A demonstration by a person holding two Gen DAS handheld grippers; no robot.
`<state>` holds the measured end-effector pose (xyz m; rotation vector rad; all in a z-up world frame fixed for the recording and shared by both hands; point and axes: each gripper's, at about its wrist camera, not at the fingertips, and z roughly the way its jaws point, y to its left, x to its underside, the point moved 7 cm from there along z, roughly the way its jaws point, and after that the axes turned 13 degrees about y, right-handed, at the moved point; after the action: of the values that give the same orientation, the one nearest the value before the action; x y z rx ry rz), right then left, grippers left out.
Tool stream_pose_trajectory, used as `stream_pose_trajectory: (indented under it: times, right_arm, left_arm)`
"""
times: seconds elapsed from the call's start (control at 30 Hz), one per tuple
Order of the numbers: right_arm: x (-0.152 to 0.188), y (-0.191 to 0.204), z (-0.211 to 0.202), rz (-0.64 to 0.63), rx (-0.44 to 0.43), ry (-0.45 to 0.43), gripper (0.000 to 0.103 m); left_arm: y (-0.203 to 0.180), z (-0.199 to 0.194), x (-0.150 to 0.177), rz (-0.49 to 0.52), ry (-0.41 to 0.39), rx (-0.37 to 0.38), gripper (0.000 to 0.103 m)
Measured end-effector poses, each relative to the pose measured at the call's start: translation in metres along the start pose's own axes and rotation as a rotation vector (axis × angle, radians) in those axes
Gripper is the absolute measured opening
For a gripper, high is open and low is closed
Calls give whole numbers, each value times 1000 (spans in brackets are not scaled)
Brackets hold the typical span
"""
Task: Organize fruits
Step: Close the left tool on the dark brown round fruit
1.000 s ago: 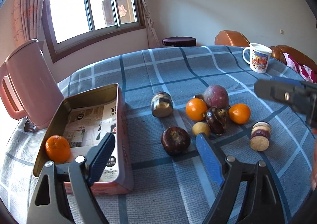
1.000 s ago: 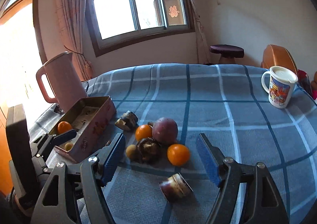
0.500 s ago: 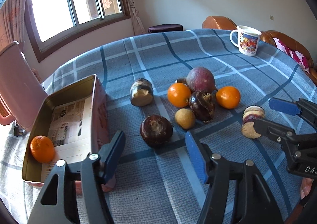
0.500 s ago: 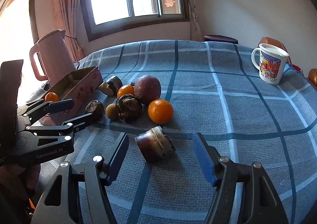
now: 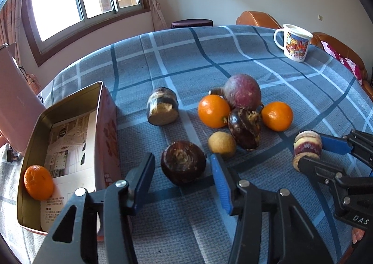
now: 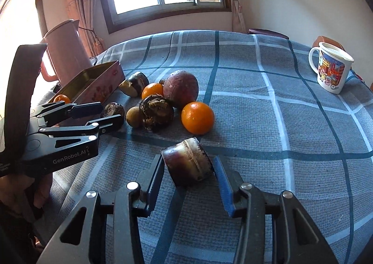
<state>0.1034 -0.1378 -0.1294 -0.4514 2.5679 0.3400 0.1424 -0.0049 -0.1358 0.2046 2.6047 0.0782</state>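
Note:
Loose fruit lies on a blue checked tablecloth: two oranges point(image 5: 213, 111) point(image 5: 277, 116), a purple round fruit point(image 5: 242, 91), a small tan one point(image 5: 221, 145) and dark brown pieces. My left gripper point(image 5: 183, 178) straddles a dark round fruit point(image 5: 183, 162). Its jaws are closing, with small gaps still showing on both sides. My right gripper point(image 6: 188, 170) is closing on a cut purple-brown piece point(image 6: 187, 162), and its pads touch the piece's sides. From the left wrist the same piece point(image 5: 307, 147) shows between the right fingers. An open tin box point(image 5: 70, 110) holds one orange point(image 5: 38, 182).
A pink kettle point(image 6: 66, 54) stands behind the tin at the left edge. A printed white mug point(image 6: 331, 68) sits at the far right. Another cut brown piece point(image 5: 162, 110) lies beside the tin. Bare cloth stretches between the fruit pile and the mug.
Both grippers dropped toward the table and their jaws narrowed. The left one came in around the dark round fruit. The right one came in around the cut piece.

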Motion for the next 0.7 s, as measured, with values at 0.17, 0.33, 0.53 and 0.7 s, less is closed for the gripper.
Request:
stream_pose_trajectory:
  times: [0.17, 0.33, 0.53, 0.7]
  right_arm:
    - [0, -1, 0, 6, -1, -1, 46]
    - [-1, 0, -1, 1, 0, -4, 46]
    - [-1, 1, -1, -1, 8, -6, 46]
    - [-1, 1, -1, -3, 11, -5, 46]
  left_arm:
    - [6, 7, -5, 5, 14, -83, 53]
    - [5, -8, -4, -1, -51, -55, 53]
    - [-16, -10, -9, 23, -56, 13, 52]
    - [6, -6, -6, -60, -45, 72, 52]
